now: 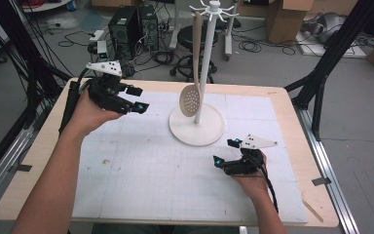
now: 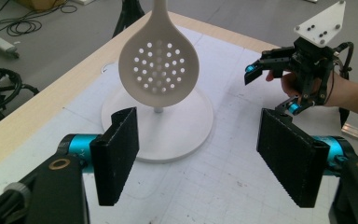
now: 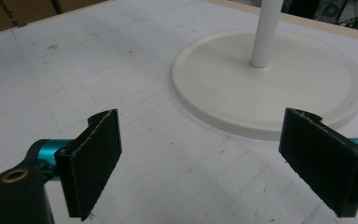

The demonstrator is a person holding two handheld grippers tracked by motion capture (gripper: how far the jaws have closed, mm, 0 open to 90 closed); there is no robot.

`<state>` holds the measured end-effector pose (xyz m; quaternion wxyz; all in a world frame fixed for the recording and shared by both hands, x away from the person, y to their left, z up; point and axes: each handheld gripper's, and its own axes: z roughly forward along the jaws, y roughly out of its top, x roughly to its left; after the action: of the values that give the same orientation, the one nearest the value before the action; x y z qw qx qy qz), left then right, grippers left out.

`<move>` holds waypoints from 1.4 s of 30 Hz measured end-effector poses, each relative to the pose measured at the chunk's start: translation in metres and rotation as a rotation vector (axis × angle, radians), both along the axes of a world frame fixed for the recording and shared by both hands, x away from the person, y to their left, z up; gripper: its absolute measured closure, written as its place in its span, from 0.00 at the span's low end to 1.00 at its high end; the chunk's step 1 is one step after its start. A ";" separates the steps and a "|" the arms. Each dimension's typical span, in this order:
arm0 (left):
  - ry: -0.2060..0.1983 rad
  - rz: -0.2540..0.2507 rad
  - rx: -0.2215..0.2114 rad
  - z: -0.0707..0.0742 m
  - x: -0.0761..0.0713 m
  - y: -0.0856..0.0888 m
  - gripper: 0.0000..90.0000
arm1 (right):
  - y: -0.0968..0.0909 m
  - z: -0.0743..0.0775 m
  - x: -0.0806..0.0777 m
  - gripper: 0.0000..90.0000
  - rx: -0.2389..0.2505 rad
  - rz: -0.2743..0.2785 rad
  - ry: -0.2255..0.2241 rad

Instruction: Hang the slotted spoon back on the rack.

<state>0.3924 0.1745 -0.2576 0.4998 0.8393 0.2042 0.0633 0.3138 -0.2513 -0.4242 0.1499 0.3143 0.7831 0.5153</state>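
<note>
A white rack (image 1: 209,129) with a round base, a thin pole and hooks at its top stands on the mat behind the table's middle. A beige perforated spoon (image 1: 191,101) hangs from one hook, its bowl just above the base. In the left gripper view the spoon's bowl (image 2: 158,65) faces me over the base (image 2: 177,140). My left gripper (image 1: 140,98) is held to the left of the spoon, open, nothing between its pads (image 2: 198,116). My right gripper (image 1: 225,151) rests low, front right of the base (image 3: 270,88), open and empty (image 3: 201,116). It also appears in the left gripper view (image 2: 271,91).
A white gridded mat (image 1: 141,165) covers most of the wooden table (image 1: 39,156). A thin wooden stick (image 1: 314,209) lies near the front right corner. Beyond the far edge are computer towers (image 1: 131,27), a stool (image 1: 190,63), cardboard boxes and floor cables. Black frame struts (image 1: 321,73) rise at the right.
</note>
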 end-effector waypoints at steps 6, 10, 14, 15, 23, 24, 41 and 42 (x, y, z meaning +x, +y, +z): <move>-0.002 -0.017 -0.041 -0.015 -0.010 0.007 0.32 | 0.000 0.000 0.000 0.13 0.000 0.000 0.001; -0.009 -0.018 -0.064 -0.027 -0.017 0.013 0.31 | 0.001 0.000 0.000 0.13 -0.001 0.001 0.001; -0.001 -0.020 -0.124 -0.042 -0.024 0.022 0.30 | 0.001 0.000 0.000 0.13 -0.005 0.000 0.001; 0.001 -0.023 -0.130 -0.047 -0.025 0.023 0.30 | 0.001 0.000 0.000 0.13 -0.004 -0.001 0.001; -0.005 -0.021 -0.154 -0.079 -0.042 0.028 0.25 | 0.001 -0.001 0.000 0.13 -0.005 -0.002 0.000; -0.004 -0.022 -0.155 -0.082 -0.044 0.029 0.24 | 0.001 0.000 0.000 0.13 -0.005 -0.002 0.003; -0.020 0.006 -0.185 -0.123 -0.064 0.058 0.16 | 0.001 0.000 -0.001 0.13 -0.007 0.000 0.002; -0.020 0.014 -0.188 -0.125 -0.065 0.060 0.16 | 0.001 0.000 -0.001 0.13 -0.006 0.000 0.005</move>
<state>0.3276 0.2349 -0.3831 0.5780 0.7866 0.2099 0.0557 0.3128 -0.2507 -0.4244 0.1491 0.3150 0.7851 0.5121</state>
